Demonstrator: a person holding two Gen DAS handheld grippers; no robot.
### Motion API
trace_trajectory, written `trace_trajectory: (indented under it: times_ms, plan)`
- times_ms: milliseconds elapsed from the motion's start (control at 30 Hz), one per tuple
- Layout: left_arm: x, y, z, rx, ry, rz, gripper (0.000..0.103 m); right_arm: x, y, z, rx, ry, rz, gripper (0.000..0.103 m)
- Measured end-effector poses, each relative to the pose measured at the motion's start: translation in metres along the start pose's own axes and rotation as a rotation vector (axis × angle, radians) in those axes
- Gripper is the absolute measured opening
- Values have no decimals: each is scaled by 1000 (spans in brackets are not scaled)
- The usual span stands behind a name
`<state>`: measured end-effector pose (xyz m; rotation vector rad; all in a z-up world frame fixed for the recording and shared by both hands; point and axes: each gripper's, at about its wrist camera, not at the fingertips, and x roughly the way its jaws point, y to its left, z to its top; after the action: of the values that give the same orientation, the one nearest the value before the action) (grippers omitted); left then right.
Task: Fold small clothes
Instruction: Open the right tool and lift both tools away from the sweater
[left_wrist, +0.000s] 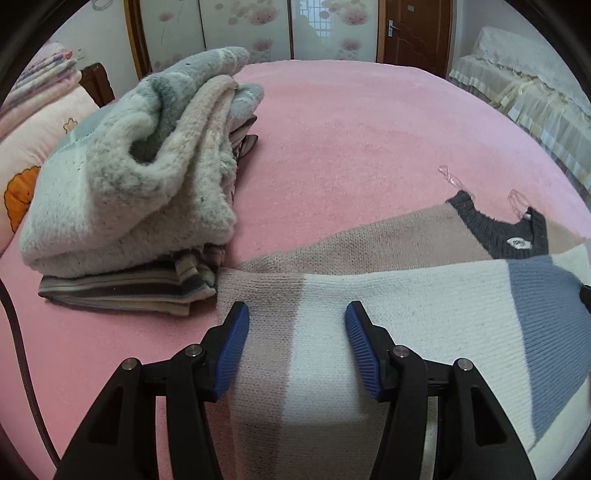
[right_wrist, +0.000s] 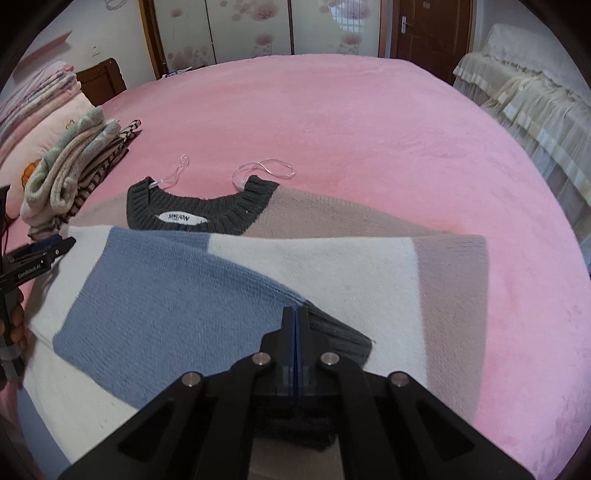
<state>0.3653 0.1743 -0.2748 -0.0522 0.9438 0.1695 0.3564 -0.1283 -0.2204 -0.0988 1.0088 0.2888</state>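
Sweater lies flat on bed, collar far from both grippers; right gripper jaws pinched shut on grey cuff; left gripper jaws half open, straddling sweater's near-left hem, gripping nothing

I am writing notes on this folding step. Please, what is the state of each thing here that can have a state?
sweater: lying on the bed, partly folded, sleeves laid across the body.
pile of clothes: already folded, stacked beside the sweater.
left tool: open, one pad on each side of a sweater fold, not pressing.
right tool: shut, tips at the dark cuff; grip unclear.
door: closed.
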Motion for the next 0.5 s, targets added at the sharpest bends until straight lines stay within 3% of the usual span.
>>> trace_trajectory:
  times_ms: [200,333,367,400,467,500]
  plan:
    - [8,-3,-1,9,-14,11,56,13,-5,0,35,11,7,0]
    - [1,-2,-1,9,-6,24,57,8,6,2,-1,26,-44,0]
    - [-1,-5,-1,16,-4,34,59,5,9,3,-19,37,-48,0]
    - [-6,-6,0,24,4,63,70,0,10,4,-17,45,-45,2]
    - [-20,-8,1,26,9,111,81,-17,10,3,-2,41,-31,9]
    - [-27,-8,0,24,4,100,81,-26,10,2,2,33,-25,10]
